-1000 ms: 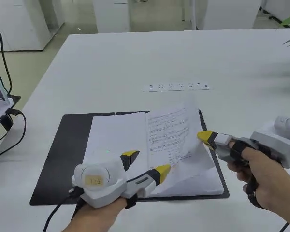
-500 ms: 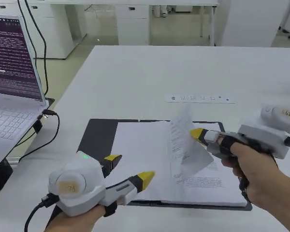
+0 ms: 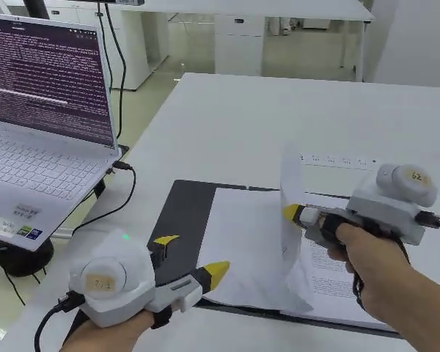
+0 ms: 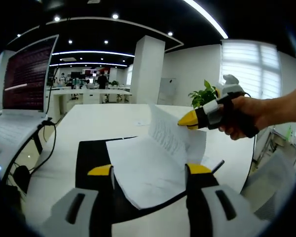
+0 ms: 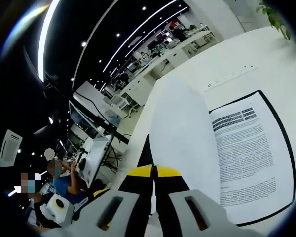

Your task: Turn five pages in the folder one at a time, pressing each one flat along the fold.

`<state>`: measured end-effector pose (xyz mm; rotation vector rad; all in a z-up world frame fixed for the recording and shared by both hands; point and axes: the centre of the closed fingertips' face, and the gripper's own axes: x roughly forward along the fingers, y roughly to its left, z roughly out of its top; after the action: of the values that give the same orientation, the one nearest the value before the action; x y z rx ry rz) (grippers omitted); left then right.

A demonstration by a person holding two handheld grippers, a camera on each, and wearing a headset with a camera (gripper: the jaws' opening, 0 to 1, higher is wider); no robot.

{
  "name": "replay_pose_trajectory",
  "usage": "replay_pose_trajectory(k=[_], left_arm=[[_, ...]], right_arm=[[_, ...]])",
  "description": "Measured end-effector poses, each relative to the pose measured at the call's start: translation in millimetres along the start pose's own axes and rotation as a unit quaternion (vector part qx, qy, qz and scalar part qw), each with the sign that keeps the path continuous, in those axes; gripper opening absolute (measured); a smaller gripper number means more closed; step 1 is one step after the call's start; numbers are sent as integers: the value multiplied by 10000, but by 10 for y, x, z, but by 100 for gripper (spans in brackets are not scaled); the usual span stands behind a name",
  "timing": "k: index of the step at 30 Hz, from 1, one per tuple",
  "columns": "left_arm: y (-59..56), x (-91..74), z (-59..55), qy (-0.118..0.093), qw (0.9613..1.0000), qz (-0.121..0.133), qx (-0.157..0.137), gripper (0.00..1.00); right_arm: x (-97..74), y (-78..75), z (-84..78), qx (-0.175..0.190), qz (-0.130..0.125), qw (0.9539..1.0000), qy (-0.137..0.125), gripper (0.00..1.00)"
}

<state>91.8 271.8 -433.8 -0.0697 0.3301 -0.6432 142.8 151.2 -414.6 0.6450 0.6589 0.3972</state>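
A black folder [image 3: 177,220] lies open on the white table, with a white sheet [image 3: 242,242] flat on its left half and a printed page [image 3: 337,282] on its right. My right gripper [image 3: 292,213] is shut on the edge of one page [image 3: 291,183], holding it nearly upright over the fold. That lifted page [image 5: 180,123] rises past the right gripper [image 5: 153,171], beside the printed page [image 5: 246,148]. My left gripper [image 3: 191,258] hovers open above the folder's front left corner. Between the left gripper [image 4: 149,170] jaws lies the flat sheet [image 4: 143,173], untouched.
An open laptop [image 3: 37,110] stands at the left with a cable [image 3: 117,202] running toward the folder. A white power strip [image 3: 337,159] lies behind the folder. A potted plant [image 4: 203,95] stands at the table's far side.
The right gripper has swung the held page from a low slant up to nearly vertical over the fold. The left gripper has drawn back off the page, toward the folder's front left.
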Motion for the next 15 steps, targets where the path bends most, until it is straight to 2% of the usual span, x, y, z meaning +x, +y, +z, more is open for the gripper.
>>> replay_pose_trajectory(k=[9, 13, 15], left_arm=[[152, -143, -101, 36, 9997, 126, -195, 57], [198, -189, -146, 75, 9996, 161, -241, 57], [222, -211, -161, 86, 9995, 181, -260, 57]], right_arm=[[346, 152, -278, -120, -50, 9992, 387, 0], [552, 140, -352, -112, -64, 9986, 522, 0], [651, 124, -399, 69, -71, 9982, 586, 0]])
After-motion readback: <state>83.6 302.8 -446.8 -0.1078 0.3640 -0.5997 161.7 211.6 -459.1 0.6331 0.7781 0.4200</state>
